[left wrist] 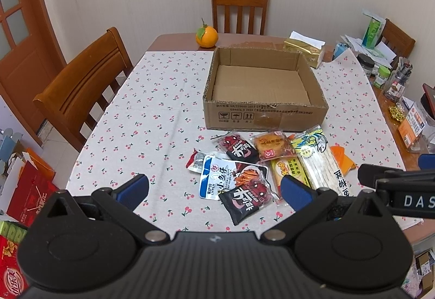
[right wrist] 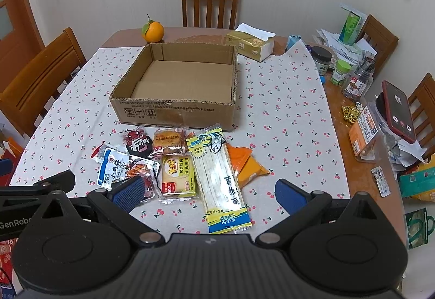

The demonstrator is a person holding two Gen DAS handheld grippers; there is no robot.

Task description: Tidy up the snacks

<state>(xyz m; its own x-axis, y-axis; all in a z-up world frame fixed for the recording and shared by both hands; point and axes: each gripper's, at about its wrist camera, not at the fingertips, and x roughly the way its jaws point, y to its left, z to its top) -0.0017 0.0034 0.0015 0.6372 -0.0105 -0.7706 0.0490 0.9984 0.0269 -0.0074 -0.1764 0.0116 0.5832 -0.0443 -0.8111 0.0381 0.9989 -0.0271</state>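
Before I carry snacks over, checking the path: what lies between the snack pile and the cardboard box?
Only bare cherry-print tablecloth separates snack pile from brown cardboard box, in both views.

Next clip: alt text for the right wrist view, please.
An open black two-finger tool hovers over assorted snack packets, including a long yellow fish-print packet, lying loose before an empty brown cardboard box on a cherry-print tablecloth.
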